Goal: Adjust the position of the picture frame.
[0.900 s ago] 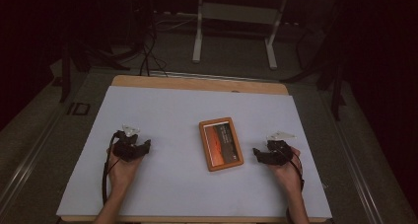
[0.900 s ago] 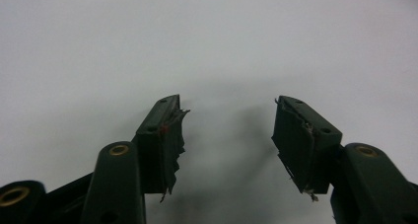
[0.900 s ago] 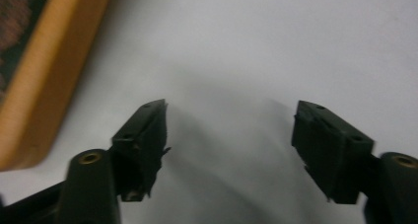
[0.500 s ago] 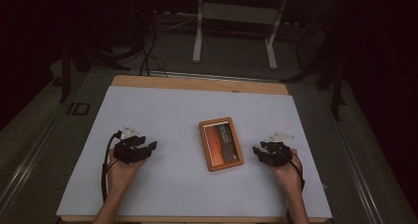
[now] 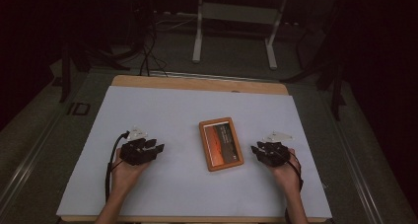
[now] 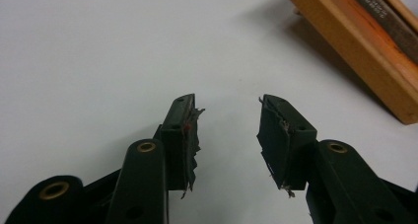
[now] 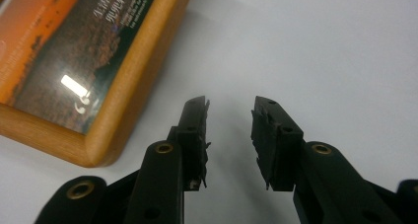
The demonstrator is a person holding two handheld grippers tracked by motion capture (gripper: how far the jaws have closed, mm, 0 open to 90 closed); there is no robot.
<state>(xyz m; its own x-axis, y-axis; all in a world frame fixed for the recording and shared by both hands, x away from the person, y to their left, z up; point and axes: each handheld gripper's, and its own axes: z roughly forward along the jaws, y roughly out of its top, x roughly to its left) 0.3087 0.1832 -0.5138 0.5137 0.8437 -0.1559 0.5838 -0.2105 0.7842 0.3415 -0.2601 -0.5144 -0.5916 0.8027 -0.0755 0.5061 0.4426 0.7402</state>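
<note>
your high view looks forward and down from above your side of the table, far enough to take in the whole top and the floor behind. each gripper view sits low and close, looking along its own jaws over the white surface. all three share the wooden frame.

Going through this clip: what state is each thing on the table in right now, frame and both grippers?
wooden picture frame: lying flat, picture side up, on the white sheet, untouched.
left gripper: jaws apart, nothing between them, apart from the frame, to its left.
right gripper: jaws apart, empty, close beside the frame's right edge, not touching it.
</note>
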